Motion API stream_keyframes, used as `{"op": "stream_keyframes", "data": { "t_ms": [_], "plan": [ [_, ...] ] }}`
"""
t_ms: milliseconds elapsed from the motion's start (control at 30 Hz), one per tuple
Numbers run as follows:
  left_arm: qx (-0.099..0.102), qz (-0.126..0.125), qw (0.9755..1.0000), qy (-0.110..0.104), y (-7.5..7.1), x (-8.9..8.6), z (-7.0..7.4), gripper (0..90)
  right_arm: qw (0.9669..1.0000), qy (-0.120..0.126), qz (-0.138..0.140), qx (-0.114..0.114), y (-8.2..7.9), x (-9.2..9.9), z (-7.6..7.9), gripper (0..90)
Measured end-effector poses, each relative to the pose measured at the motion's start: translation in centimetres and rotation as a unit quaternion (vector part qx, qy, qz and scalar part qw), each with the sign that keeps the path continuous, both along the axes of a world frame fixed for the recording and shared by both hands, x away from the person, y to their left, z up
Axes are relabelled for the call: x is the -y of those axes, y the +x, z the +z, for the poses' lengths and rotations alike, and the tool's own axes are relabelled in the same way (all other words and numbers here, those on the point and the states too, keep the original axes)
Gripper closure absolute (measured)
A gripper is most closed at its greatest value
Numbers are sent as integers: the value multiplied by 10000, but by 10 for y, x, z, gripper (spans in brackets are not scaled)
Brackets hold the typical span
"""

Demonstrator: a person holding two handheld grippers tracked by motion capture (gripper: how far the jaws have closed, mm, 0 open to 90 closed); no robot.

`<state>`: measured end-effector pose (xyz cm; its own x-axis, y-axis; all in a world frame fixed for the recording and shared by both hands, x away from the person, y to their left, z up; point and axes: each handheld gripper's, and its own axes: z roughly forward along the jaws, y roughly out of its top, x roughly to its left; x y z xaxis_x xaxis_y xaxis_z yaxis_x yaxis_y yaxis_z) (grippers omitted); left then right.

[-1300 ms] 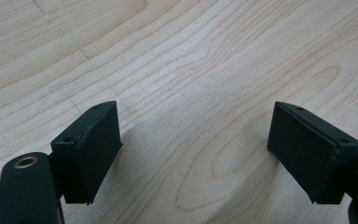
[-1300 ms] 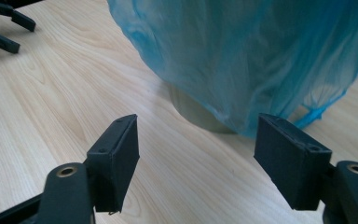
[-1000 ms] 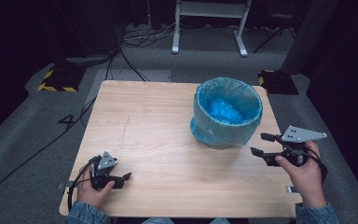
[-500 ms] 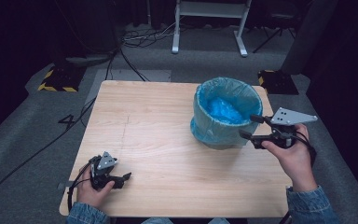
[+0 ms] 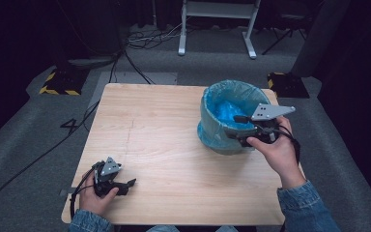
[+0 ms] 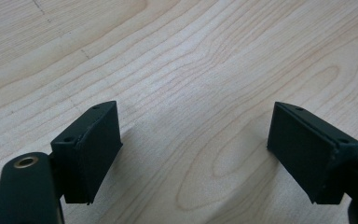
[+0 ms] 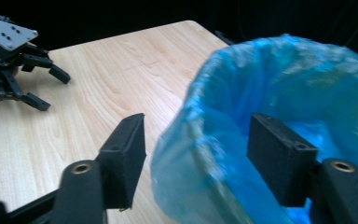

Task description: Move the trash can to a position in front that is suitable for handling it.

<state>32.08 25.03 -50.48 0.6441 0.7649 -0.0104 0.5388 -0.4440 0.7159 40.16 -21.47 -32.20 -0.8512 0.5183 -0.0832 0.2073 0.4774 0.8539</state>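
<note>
A bin lined with a blue plastic bag point(image 5: 222, 108) stands on the right half of the wooden table point(image 5: 159, 121). My right gripper point(image 5: 233, 127) is open at the bin's near rim. In the right gripper view the bag's rim point(image 7: 191, 140) sits between the jaws, one outside the bin and the other over its inside; the gripper point(image 7: 200, 158) holds nothing. My left gripper point(image 5: 129, 186) rests low near the table's front left corner, also in the right gripper view as the left gripper point(image 7: 42, 88). It is open point(image 6: 193, 149) over bare wood.
Behind the table a white-legged stand point(image 5: 217, 29) and loose cables point(image 5: 140, 41) lie on the grey floor. Yellow-and-black striped blocks sit at the left point(image 5: 58, 82) and right point(image 5: 285, 82). Bare wood spans the table's left and middle.
My right gripper has moved left and forward from beside the bin to its near rim, jaws now straddling the bag's edge. The left gripper has stayed put.
</note>
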Motion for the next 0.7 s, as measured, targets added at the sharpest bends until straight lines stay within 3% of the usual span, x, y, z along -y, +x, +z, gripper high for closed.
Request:
{"op": "stream_keyframes", "data": {
  "t_ms": [200, 367, 467, 700],
  "plan": [
    [1, 3, 10000, 1, 0, 0, 0, 170, 9996, -124, 201, -162, 5, -19, -7, 434],
    [6, -8, 10000, 12, 0, 0, 0, 170, 9992, -313, 247, -83, 6, -29, -12, 416],
    [15, -6, 10000, 12, 0, 0, 0, 170, 9992, -294, 260, -73, 6, -29, -12, 417],
    [18, -7, 10000, 18, 0, 0, 0, 170, 9985, -315, 455, -23, -8, -31, -12, 413]
  ]
}}
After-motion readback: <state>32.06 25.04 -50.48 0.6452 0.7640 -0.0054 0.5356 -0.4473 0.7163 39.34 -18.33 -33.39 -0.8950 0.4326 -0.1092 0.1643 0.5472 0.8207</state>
